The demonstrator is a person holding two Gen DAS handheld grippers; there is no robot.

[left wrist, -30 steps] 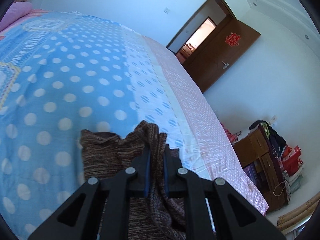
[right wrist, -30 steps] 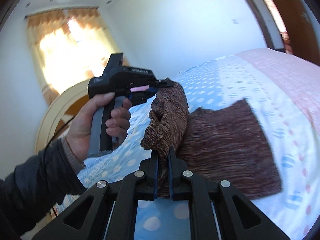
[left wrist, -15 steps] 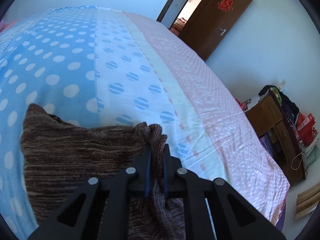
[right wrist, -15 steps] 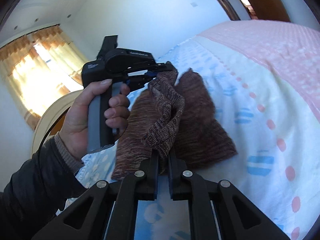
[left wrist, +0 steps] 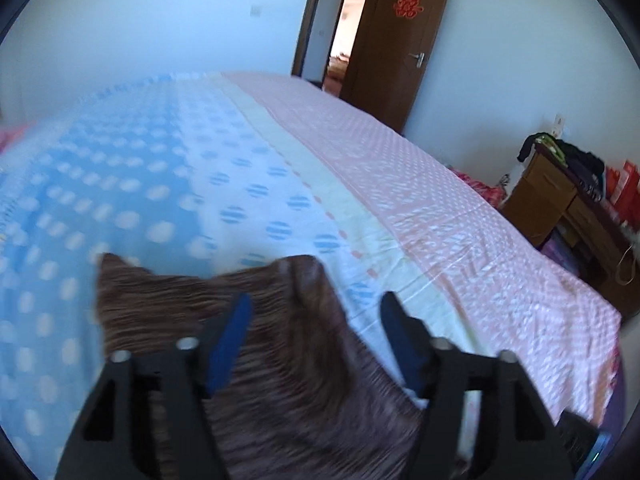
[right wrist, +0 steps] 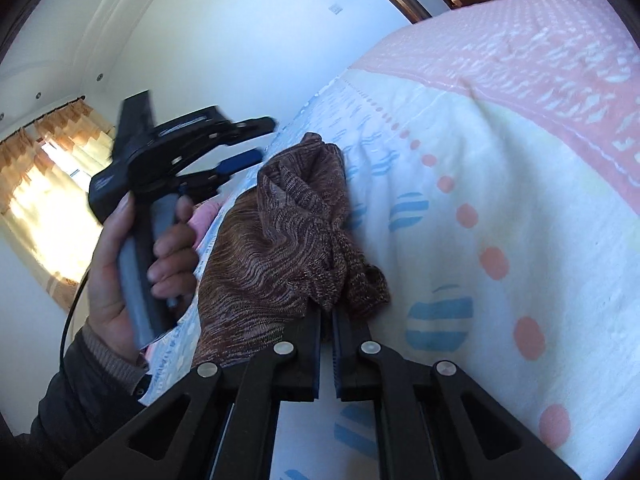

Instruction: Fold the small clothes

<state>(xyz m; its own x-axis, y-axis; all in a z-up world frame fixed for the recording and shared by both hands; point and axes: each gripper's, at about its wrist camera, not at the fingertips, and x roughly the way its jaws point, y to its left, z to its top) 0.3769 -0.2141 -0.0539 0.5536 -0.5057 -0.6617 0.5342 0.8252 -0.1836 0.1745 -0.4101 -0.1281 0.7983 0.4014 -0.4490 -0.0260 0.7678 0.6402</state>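
- The left claw (left wrist: 314,312) is spread wide, its blue pads (left wrist: 230,340) gripping nothing; the brown knit cloth (left wrist: 256,328) lies below and between them on the bed (left wrist: 360,184).
- The right claw (right wrist: 327,322) is pressed together, pinching a bunched edge of that cloth.
- In the right view, the cloth sits at 12 o'clock from the right claw, and the left hand (right wrist: 124,264) is at 9 o'clock.
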